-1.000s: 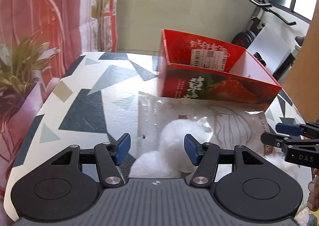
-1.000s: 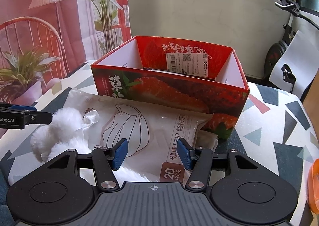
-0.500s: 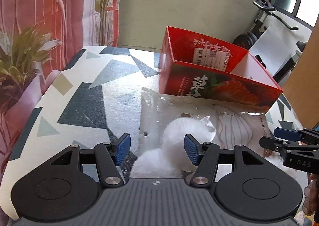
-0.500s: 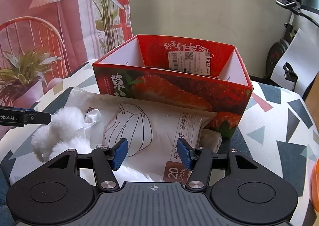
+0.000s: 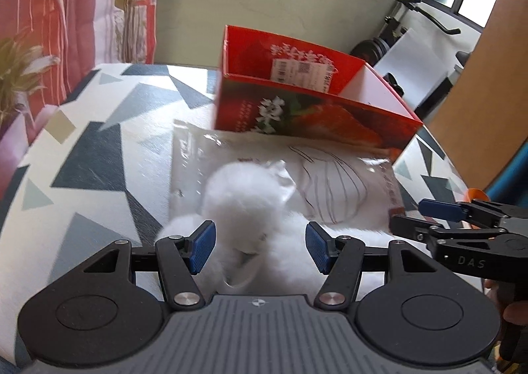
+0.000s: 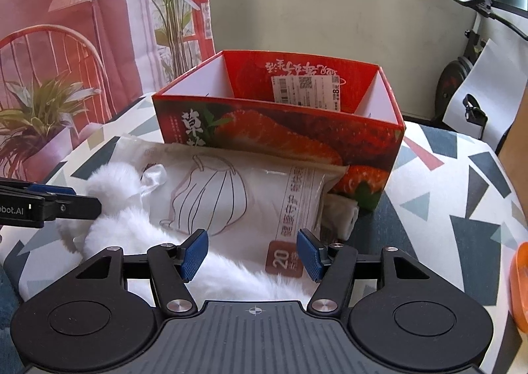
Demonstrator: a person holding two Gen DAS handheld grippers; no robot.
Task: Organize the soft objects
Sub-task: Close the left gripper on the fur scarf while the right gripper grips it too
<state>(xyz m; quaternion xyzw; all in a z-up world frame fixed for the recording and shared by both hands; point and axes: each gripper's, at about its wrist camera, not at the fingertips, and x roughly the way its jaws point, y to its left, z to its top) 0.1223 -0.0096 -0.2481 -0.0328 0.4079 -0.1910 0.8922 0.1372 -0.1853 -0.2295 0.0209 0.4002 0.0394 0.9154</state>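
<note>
A white fluffy soft item [image 5: 244, 196] lies on the near left part of a white mask packet [image 5: 330, 186], which leans against an open red strawberry box [image 5: 313, 116]. My left gripper [image 5: 259, 248] is open, and the fluff reaches in between its blue pads without being squeezed. My right gripper [image 6: 252, 253] hangs over the packet's [image 6: 237, 196] near edge and the fluff [image 6: 112, 182]. Its jaws are opening and the pads press on nothing. Each gripper shows in the other's view: the right gripper [image 5: 409, 215] and the left gripper [image 6: 85, 199].
The red box [image 6: 280, 130] stands on a table with a triangle pattern [image 5: 99, 149]. A small folded white cloth [image 6: 340, 212] lies by the box's near right corner. An orange object [image 6: 519, 288] sits at the table's right edge. A potted plant [image 6: 36, 123] stands off to the left.
The left gripper has moved forward and tipped down, so the fluff now sits between its fingers. The right gripper's jaws have spread a little. The objects have not moved.
</note>
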